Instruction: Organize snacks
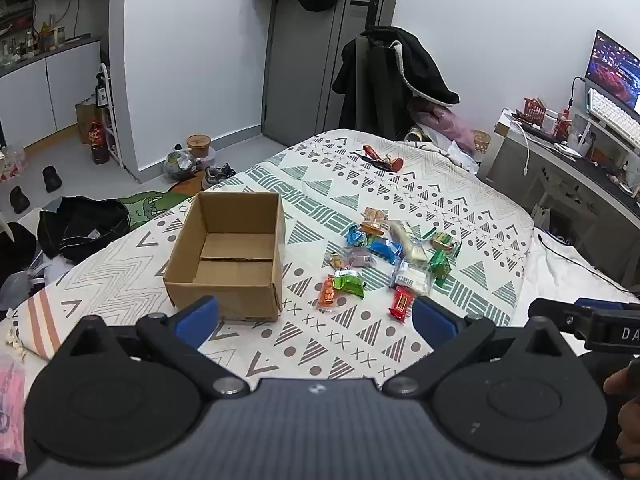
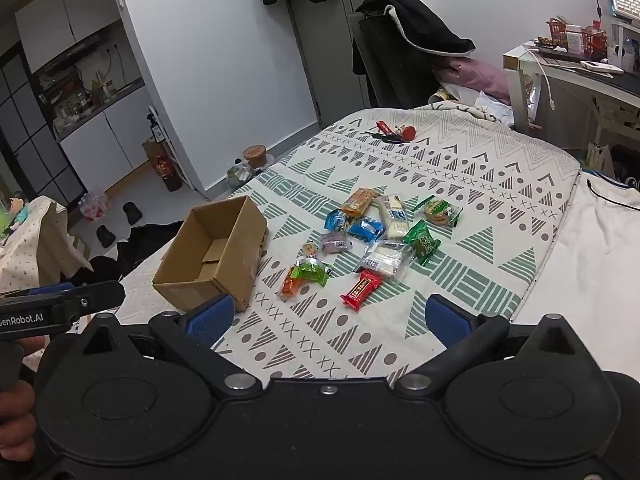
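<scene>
Nothing is sorted yet: the cardboard box (image 1: pixel 228 256) at centre-left of the frame is empty, while the snack packets (image 1: pixel 384 256) lie scattered just right of centre. The left gripper (image 1: pixel 316 316) and right gripper (image 2: pixel 330 316) both gape apart, holding nothing.

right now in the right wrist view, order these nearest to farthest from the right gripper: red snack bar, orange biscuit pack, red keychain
1. red snack bar, just ahead of the right gripper
2. orange biscuit pack, at the pile's far edge
3. red keychain, near the bed's far end
</scene>
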